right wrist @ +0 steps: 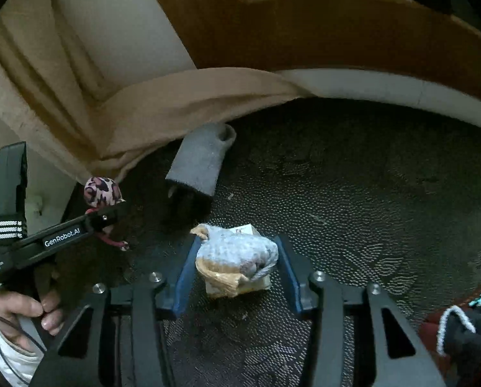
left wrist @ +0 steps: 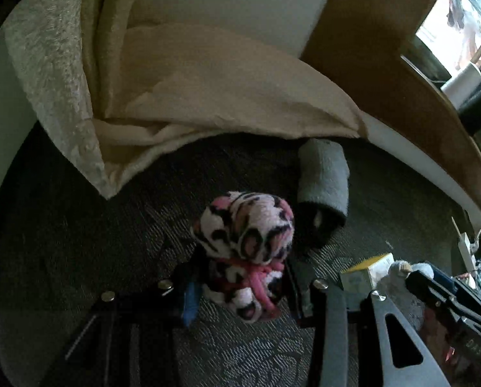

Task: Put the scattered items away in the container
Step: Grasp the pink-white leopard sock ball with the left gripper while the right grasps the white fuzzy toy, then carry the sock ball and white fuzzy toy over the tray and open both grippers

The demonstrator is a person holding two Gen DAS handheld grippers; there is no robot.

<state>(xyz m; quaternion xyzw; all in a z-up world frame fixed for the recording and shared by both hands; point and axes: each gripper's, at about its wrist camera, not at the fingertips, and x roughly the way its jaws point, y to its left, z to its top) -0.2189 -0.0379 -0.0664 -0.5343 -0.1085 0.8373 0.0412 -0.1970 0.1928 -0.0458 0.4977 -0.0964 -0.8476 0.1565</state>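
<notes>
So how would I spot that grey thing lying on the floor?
Find the beige blanket spilling onto the dark carpet. Just below its edge lies a grey rolled sock, on its side. Unlike the pink leopard-print bundle in the left gripper, it is plain and untouched.

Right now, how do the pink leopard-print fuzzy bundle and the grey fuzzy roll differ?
The pink leopard-print fuzzy bundle is patterned, knotted with a pink tie and gripped in the left tongs. The grey fuzzy roll is plain, tube-shaped, and lies untouched on the dark carpet by the beige curtain. Both look like soft fleece.
</notes>
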